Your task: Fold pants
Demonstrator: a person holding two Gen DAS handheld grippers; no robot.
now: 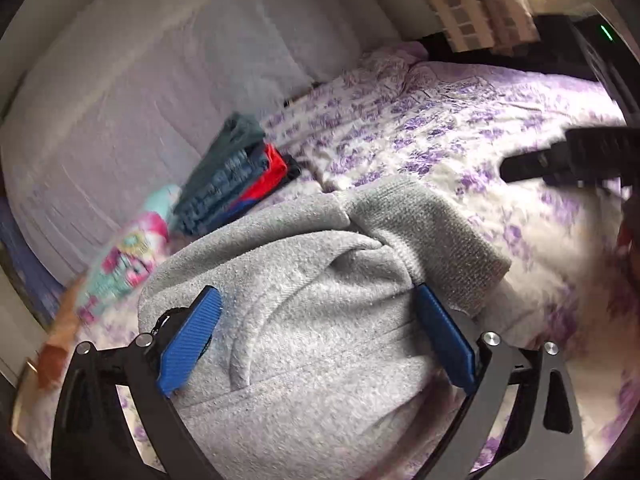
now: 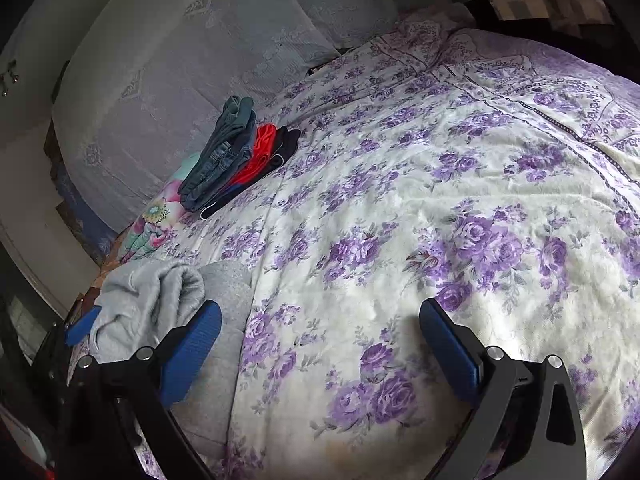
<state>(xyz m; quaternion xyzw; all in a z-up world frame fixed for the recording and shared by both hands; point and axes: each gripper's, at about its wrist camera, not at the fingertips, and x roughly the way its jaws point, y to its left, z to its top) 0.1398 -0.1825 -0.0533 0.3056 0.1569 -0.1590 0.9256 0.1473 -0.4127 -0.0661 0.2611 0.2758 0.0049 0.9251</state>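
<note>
Right wrist view: bed (image 2: 400, 200) with purple floral bedspread, pale headboard (image 2: 160, 60) behind, stack of folded clothes (image 2: 240, 160) near it. Grey pants (image 1: 312, 320) lie bunched at the near edge, ribbed waistband (image 1: 432, 236) uppermost, fleece creased. Left hand-held gripper (image 1: 316, 340) spread wide around the pants, pads not pressing; right hand-held gripper (image 2: 320, 352) open over bare bedspread.

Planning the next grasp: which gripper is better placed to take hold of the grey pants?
Left. The left gripper is open with the bunched grey pants between its pads. The right gripper is open over bare floral bedspread, pants off to its left.
</note>
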